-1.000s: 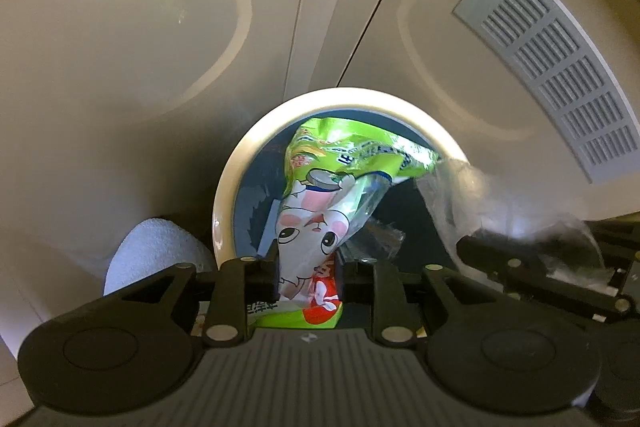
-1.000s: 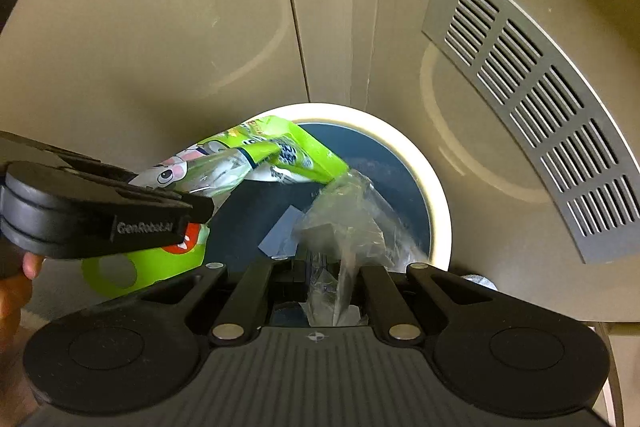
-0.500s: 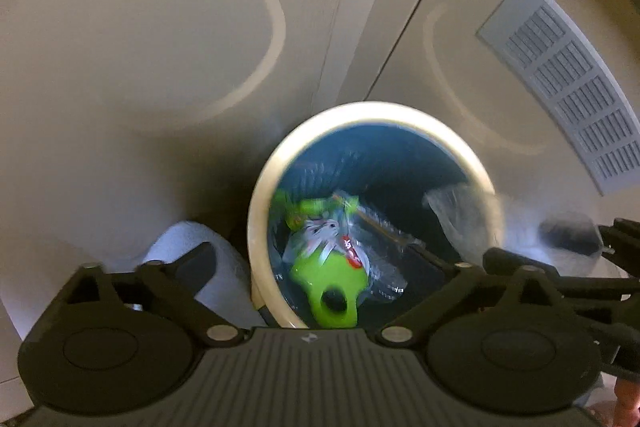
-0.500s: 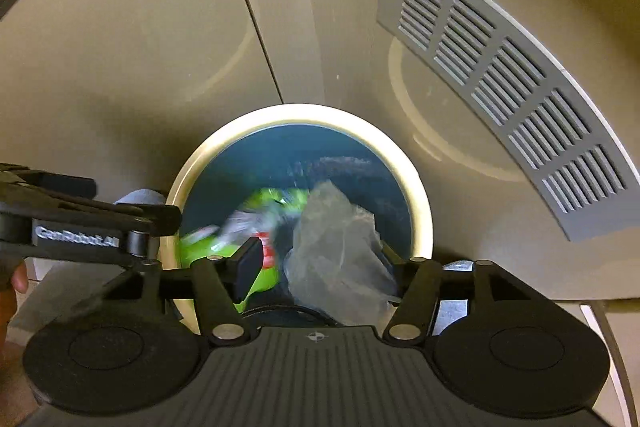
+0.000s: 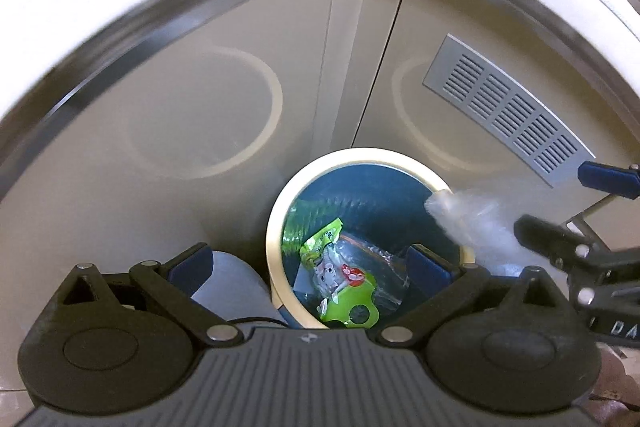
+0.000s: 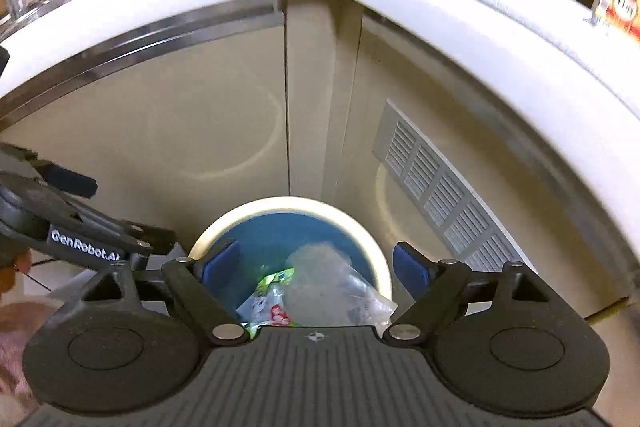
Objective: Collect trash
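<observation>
Since a second ago we have let go: the green wrapper (image 5: 340, 287) now lies in the bin (image 5: 276, 227), below our wide-open, empty left gripper (image 5: 308, 267). Our right gripper (image 6: 316, 267) has just been opening; the clear plastic (image 6: 332, 283) hangs loose between its pads.

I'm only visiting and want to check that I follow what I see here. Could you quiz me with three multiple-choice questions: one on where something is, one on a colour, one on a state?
1. Where is the green wrapper?
A. On the counter
B. Inside the bin
C. Clamped in a gripper

2. What colour is the bin's rim?
A. Red
B. Black
C. Cream

3. How is the left gripper?
A. Open
B. Shut on the wrapper
C. Shut on a cup

Answers:
1 B: the wrapper lies down in the blue inside, below the rim.
2 C: a pale cream ring tops the blue inside.
3 A: its jaws have just been opening and stand wide, with nothing held between them.
</observation>
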